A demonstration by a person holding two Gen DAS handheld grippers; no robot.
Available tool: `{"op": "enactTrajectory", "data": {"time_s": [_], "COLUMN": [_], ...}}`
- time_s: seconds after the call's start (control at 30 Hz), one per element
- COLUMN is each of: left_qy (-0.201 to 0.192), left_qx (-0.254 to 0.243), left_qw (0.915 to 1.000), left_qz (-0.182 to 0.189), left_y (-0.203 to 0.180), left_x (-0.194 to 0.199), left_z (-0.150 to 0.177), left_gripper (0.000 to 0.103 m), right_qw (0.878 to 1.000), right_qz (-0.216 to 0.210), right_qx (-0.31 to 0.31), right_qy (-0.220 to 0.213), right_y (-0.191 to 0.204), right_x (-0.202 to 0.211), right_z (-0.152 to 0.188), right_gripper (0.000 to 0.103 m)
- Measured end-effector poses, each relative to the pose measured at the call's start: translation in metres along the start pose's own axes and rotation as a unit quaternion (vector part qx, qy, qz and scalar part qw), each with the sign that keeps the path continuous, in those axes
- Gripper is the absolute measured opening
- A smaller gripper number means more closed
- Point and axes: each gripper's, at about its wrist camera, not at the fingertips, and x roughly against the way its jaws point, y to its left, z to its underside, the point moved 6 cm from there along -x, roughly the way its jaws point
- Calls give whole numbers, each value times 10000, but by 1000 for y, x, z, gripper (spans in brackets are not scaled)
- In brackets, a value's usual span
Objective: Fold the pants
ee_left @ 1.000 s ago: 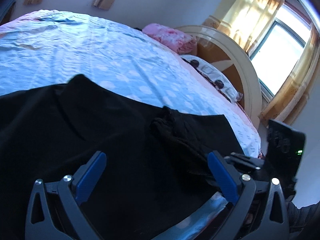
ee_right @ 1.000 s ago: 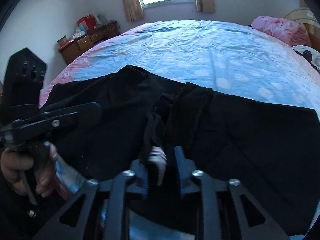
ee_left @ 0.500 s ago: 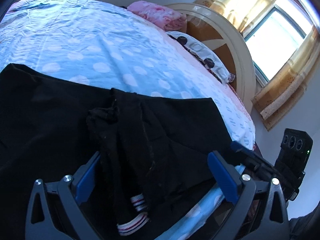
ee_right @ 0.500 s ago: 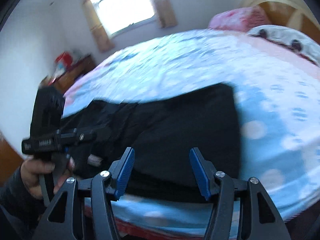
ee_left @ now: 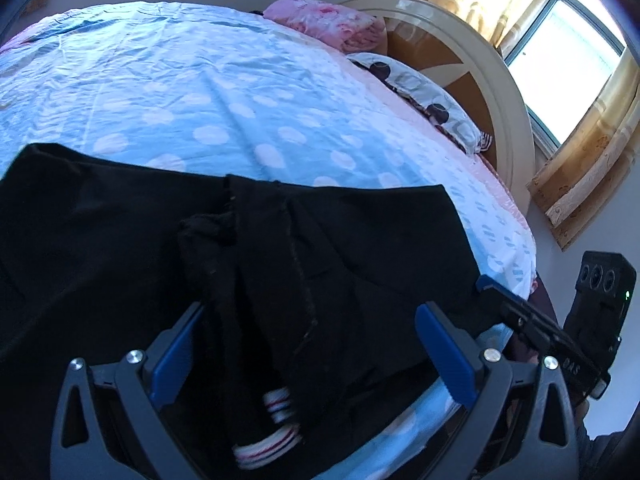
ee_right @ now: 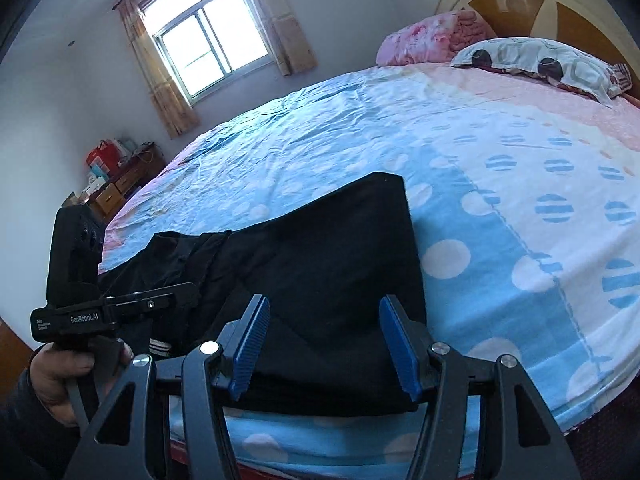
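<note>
Black pants (ee_left: pixel 328 264) lie spread along the bed's near edge on the blue spotted sheet (ee_left: pixel 224 92). Your left gripper (ee_left: pixel 308 344) and right gripper (ee_right: pixel 326 340) both hover over them, fingers apart, gripping nothing. Pink blanket (ee_right: pixel 432 36) and pillow (ee_right: pixel 536 64) sit well apart by the headboard (ee_left: pixel 472 64).

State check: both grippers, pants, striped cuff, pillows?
left gripper: open, over pants, nothing clamped
right gripper: open, holds nothing
pants: black, lying on bedsheet, middle bunched
striped cuff: showing at near edge
pillows: at headboard, untouched
</note>
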Motion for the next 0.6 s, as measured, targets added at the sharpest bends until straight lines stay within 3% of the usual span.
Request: {"op": "enactTrajectory", "data": {"time_s": [0.2, 0.27, 0.3, 0.33, 0.37, 0.4, 0.43, 0.6], "left_qy": [-27, -74, -91, -103, -95, -91, -116, -238], "left_qx": [-188, -298, -357, -435, -479, -549, -558, -582], "left_qw": [9998, 9991, 9986, 9979, 9975, 9964, 9960, 9962], "left_qz": [-48, -290, -379, -462, -508, -634, -692, -599], "left_y": [-6, -7, -7, -7, -6, -3, 1, 5], "left_x": [-7, -12, -12, -12, -12, -11, -9, 3], "left_z": [2, -2, -5, -7, -7, -8, -8, -6], "left_gripper": [101, 90, 79, 60, 49, 25, 14, 9], "right_qw": [10000, 10000, 10000, 10000, 10000, 10000, 10000, 9999], "right_qz": [22, 47, 44, 32, 31, 37, 43, -35], "right_qx": [-52, -18, -15, -18, -17, -17, -30, -71], "right_qy": [-26, 6, -8, -20, -25, -29, -34, -143], "right_y": [-4, -3, -3, -3, -3, -3, -4, -2], "right_x": [-3, -5, -3, -3, -3, -3, -3, 1], "right_z": [3, 4, 5, 5, 4, 4, 5, 3], "right_gripper": [59, 59, 59, 59, 59, 59, 59, 59]}}
